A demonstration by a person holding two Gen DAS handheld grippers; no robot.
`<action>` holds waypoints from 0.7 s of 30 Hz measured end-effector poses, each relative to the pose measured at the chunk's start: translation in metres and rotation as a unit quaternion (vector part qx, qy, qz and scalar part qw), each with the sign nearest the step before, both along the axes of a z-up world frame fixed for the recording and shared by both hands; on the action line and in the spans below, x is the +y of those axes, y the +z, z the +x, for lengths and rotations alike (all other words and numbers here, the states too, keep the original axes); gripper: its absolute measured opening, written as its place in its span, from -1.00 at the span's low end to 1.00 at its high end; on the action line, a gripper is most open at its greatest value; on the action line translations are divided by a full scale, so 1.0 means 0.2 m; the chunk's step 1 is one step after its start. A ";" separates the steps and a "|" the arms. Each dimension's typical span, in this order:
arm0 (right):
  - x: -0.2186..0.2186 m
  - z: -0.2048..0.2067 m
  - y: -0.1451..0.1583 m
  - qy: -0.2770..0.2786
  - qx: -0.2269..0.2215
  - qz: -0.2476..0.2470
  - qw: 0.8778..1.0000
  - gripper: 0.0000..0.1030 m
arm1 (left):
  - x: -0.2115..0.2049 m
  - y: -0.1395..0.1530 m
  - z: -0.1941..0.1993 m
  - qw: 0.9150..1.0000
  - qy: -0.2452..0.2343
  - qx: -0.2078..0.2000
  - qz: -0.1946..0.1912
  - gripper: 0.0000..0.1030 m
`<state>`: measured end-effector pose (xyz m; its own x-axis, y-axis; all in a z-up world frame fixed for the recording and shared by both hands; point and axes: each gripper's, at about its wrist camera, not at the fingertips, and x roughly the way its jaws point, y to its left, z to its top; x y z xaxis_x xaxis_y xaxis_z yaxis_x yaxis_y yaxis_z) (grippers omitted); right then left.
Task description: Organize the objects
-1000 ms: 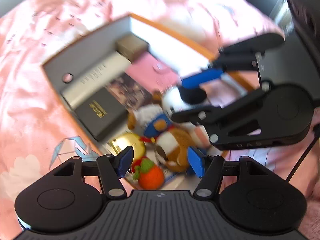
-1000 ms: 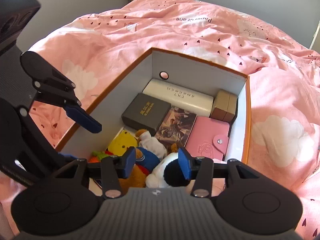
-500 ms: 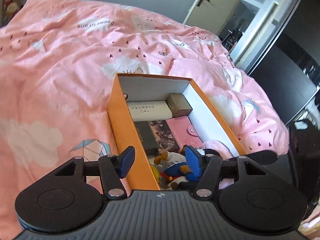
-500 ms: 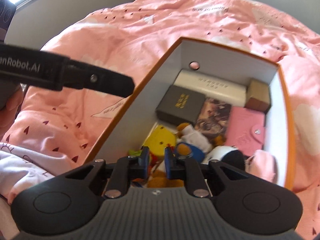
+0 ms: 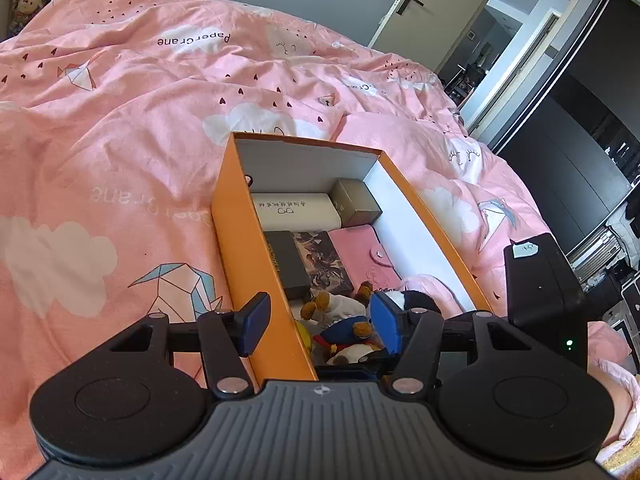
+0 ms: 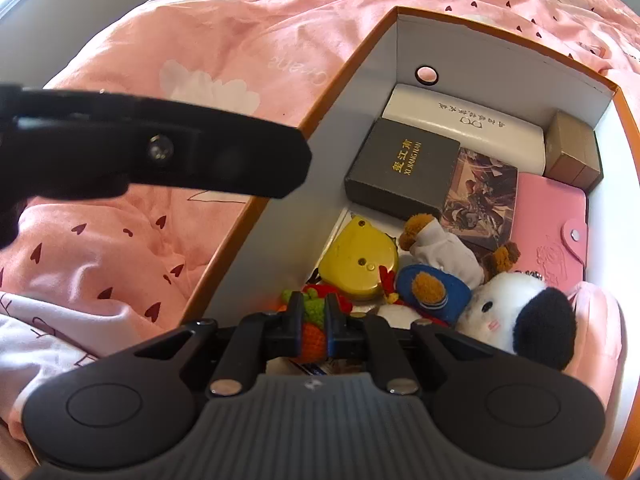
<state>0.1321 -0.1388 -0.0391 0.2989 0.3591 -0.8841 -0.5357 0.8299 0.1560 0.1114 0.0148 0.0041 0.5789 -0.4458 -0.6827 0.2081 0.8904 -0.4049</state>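
Observation:
An orange box (image 5: pixel 256 264) with a white inside (image 6: pixel 480 52) lies on a pink bed. My right gripper (image 6: pixel 314 314) reaches down into its near corner. Its jaws are closing, and the pads pinch an orange and green knitted toy (image 6: pixel 312 336). Beside the toy lie a yellow heart-shaped case (image 6: pixel 360 260), a small bear plush (image 6: pixel 436 276) and a white and black plush (image 6: pixel 512 312). My left gripper (image 5: pixel 320 328) is open and straddles the box's left wall, one pad outside and one inside.
Deeper in the box lie a black box (image 6: pixel 400 164), a white case (image 6: pixel 460 120), a picture card (image 6: pixel 476 196), a pink wallet (image 6: pixel 548 220) and a small brown box (image 6: pixel 572 148). The pink duvet (image 5: pixel 120 160) surrounds the box. A door (image 5: pixel 412 4) stands beyond the bed.
My right jaws went from wide apart to nearly together and sank onto the knitted toy. My left gripper rolled level and moved from above the toys to the box's left wall.

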 end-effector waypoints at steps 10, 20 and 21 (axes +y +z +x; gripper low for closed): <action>-0.14 -0.23 0.19 -0.104 -0.107 0.028 0.988 -0.59 | -0.05 0.04 -0.08 0.999 0.027 -0.017 0.039 0.30; -0.27 -0.37 0.32 -0.202 -0.198 0.019 0.959 -0.04 | -0.07 0.09 -0.20 0.993 0.066 -0.052 0.078 0.36; -0.27 -0.38 0.32 -0.209 -0.201 0.022 0.957 0.01 | -0.07 0.09 -0.21 0.993 0.071 -0.055 0.079 0.36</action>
